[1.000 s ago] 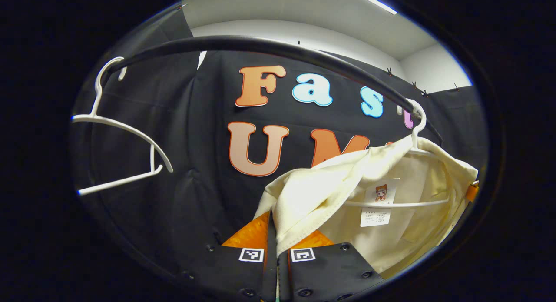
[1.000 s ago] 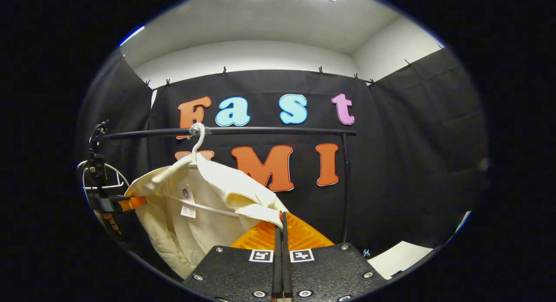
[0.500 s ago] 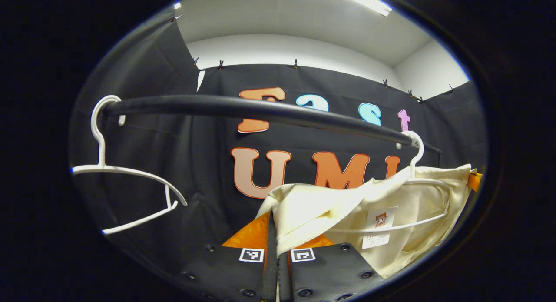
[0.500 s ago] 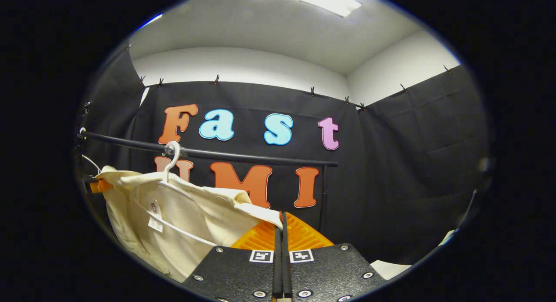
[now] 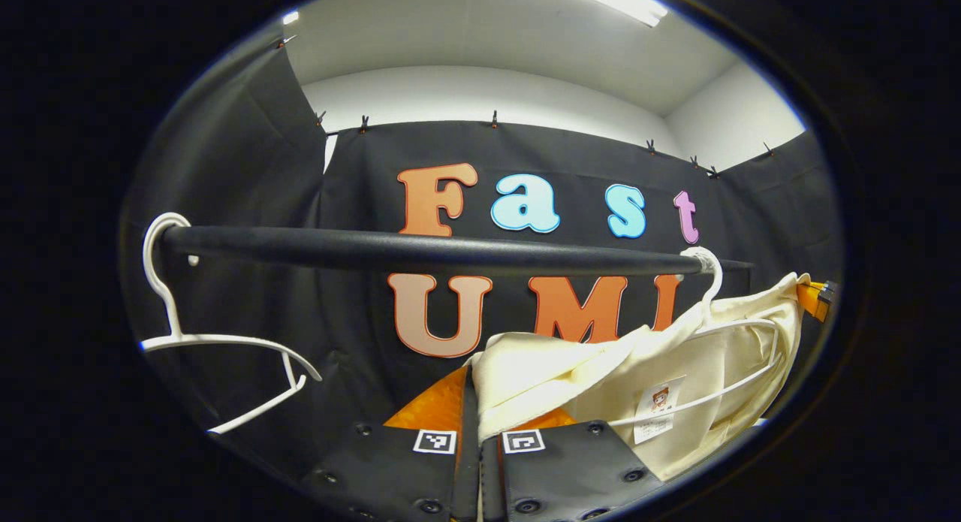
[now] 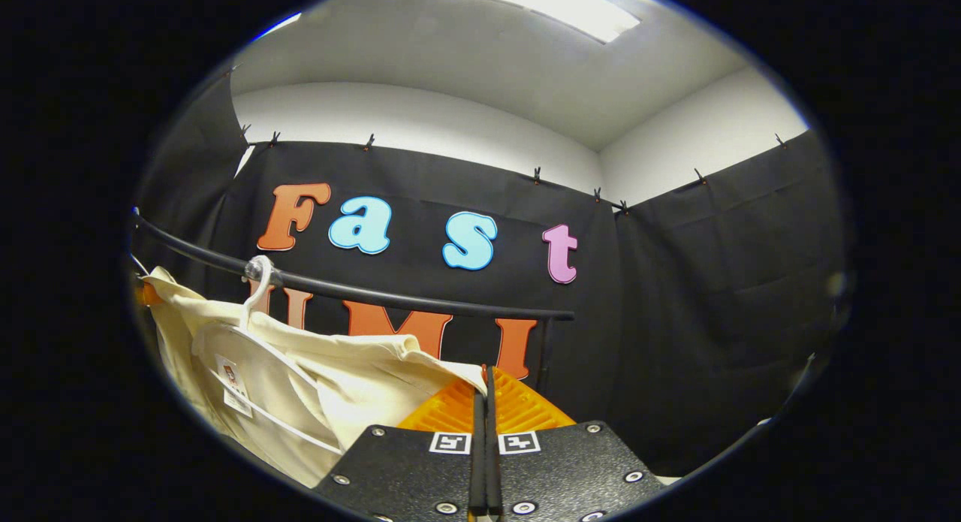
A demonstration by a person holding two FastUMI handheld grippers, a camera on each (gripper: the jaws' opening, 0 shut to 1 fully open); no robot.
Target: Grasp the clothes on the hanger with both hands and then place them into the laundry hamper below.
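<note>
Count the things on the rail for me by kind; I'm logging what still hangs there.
White hangers: 2, a bare hanger and a hanger under the garment
Cream garments: 1, the cream garment, its shoulders pinched by the left gripper and the right gripper
Total on the black rail: 3

Cloth-walled recording booth (image 6: 713, 282), clothes rail (image 5: 420, 250)

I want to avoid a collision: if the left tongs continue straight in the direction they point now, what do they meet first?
Probably the black rail, which crosses just above the left tongs, shut on the cream garment; behind it hangs the booth's cloth wall. Depth is unclear.
</note>
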